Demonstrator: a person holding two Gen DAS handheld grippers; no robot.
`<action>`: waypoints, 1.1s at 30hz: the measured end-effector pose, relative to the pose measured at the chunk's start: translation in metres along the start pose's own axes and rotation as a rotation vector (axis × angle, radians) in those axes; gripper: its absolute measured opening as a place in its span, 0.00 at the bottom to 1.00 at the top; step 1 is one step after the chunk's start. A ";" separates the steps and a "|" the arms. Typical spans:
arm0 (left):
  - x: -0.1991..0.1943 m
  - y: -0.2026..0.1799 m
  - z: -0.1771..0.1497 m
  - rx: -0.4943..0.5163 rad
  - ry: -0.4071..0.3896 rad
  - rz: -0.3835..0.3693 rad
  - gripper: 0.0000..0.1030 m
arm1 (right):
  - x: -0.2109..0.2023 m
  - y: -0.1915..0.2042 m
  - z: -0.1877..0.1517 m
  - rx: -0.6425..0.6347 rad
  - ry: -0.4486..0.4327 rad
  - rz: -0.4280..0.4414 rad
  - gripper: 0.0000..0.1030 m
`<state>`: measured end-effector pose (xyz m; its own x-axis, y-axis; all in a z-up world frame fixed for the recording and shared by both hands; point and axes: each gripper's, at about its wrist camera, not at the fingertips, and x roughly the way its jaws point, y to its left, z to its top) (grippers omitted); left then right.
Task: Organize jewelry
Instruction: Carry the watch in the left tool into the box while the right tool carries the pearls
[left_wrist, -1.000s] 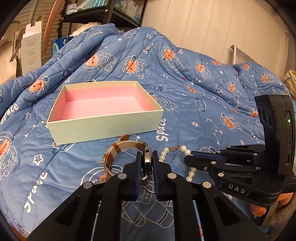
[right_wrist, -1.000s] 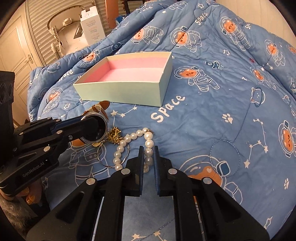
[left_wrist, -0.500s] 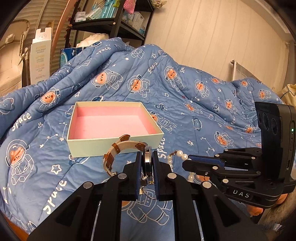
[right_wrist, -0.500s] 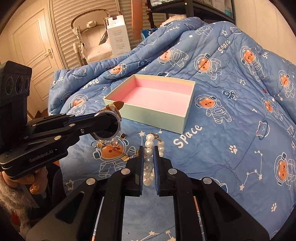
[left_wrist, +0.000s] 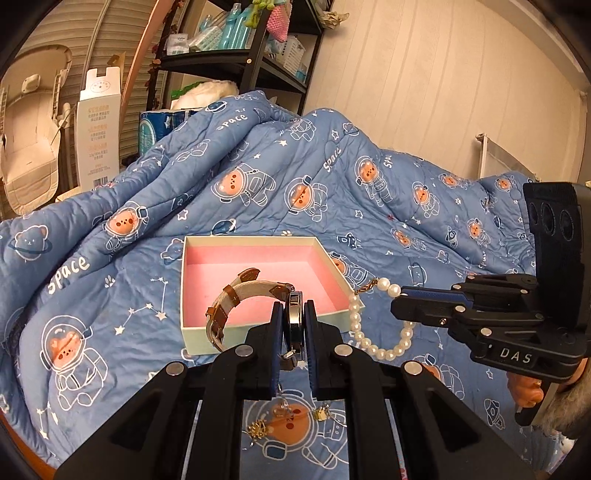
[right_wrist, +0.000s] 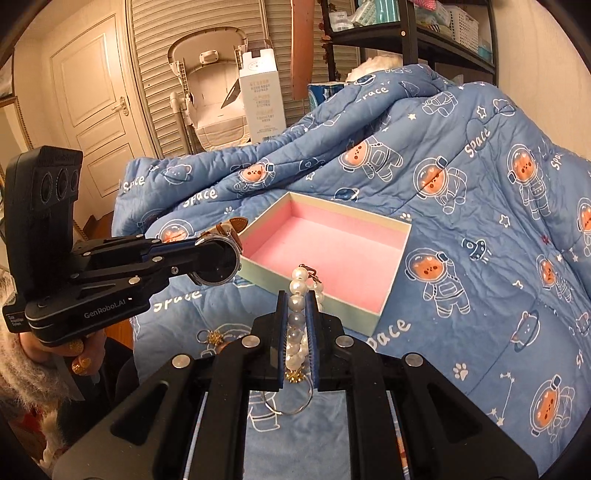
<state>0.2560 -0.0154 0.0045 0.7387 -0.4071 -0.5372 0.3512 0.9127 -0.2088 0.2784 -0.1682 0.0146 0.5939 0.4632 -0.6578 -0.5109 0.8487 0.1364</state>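
Ahead of both grippers lies the pink box (left_wrist: 255, 258); left gripper (left_wrist: 293, 325) clamps the watch (left_wrist: 295, 314), nearer than right gripper (right_wrist: 296, 314) pinching pearls (right_wrist: 297, 284).

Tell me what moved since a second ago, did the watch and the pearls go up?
Yes. The left gripper, shut on the watch, lifted it off the blanket toward the pink box. The right gripper closed on the pearl bracelet and raised it too. The box stayed put and empty; the small gold pieces remain on the blanket.
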 end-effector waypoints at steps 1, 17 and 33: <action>0.003 0.002 0.003 -0.004 0.002 -0.004 0.10 | 0.002 -0.002 0.006 0.005 -0.006 0.013 0.10; 0.083 0.031 0.042 0.008 0.117 0.023 0.10 | 0.094 -0.056 0.062 0.136 0.104 0.121 0.10; 0.147 0.046 0.036 -0.015 0.231 0.056 0.10 | 0.173 -0.099 0.065 0.234 0.219 0.031 0.10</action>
<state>0.4016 -0.0347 -0.0543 0.6052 -0.3386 -0.7204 0.3031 0.9349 -0.1848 0.4721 -0.1555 -0.0639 0.4197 0.4457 -0.7907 -0.3547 0.8824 0.3091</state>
